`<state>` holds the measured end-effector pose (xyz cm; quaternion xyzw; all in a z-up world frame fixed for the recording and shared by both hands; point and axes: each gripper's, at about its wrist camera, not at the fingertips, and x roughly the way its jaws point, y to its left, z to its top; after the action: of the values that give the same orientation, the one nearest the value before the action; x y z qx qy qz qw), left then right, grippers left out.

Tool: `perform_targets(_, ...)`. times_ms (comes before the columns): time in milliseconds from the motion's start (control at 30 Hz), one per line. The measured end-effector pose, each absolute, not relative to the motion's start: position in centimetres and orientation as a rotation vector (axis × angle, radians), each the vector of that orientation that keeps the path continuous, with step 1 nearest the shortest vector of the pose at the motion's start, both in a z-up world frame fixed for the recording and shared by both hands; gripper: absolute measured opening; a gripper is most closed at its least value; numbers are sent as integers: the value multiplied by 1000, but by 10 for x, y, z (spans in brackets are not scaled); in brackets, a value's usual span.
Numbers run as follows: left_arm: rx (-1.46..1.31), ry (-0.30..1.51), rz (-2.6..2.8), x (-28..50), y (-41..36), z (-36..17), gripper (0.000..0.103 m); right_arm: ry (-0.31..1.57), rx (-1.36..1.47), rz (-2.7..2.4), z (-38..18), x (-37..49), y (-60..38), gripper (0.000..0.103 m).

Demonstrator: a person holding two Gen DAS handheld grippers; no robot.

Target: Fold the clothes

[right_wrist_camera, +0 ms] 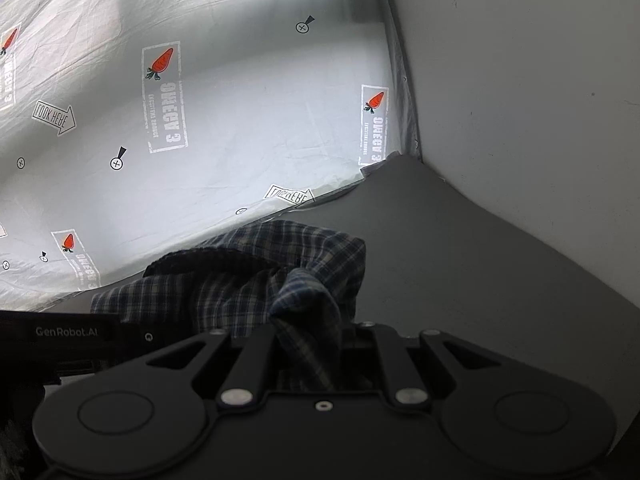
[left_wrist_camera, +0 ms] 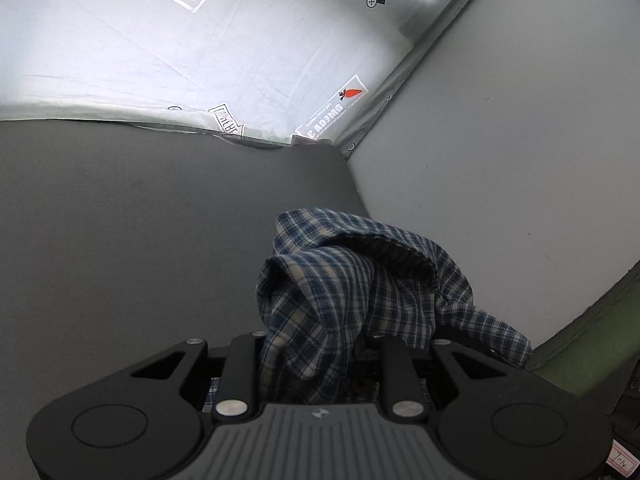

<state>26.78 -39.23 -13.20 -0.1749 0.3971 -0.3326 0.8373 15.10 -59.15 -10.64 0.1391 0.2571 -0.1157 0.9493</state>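
1. Left gripper (left_wrist_camera: pixel 316 344) first: plaid cloth is bunched right between its fingers, so it looks clamped on the plaid shirt (left_wrist_camera: pixel 360 292), though the fingertips are buried and I can't see the pinch itself.
2. Right gripper (right_wrist_camera: pixel 308 340) is the same, with the shirt (right_wrist_camera: pixel 256 280) wadded into its mouth and seemingly pinched shut on it.
3. The shirt hangs crumpled between the two, above the dark grey mat (left_wrist_camera: pixel 140 220).
4. The risk, I'd say, is that both hold thick bunches rather than clean edges, so a layer could slip and the spread come out twisted.
5. Beyond is a carrot-printed sheet (right_wrist_camera: pixel 224 92) as a backdrop, and a plain grey wall (right_wrist_camera: pixel 520 80).
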Motion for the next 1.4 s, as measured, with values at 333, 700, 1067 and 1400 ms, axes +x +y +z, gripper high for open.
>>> perform_targets(333,-487,784,-557,295,-520,-142,25,537,213,-36,-102,218,-742,11)
perform_targets(700,-469,766,-534,391,-650,-144,25,503,197,-4,-94,333,-873,13)
perform_targets(1067,-461,892,-485,516,-700,-206,26,637,102,-43,-169,470,-917,14)
perform_targets(1400,-398,941,-378,565,-695,-251,37,684,-39,-94,-219,536,-911,26)
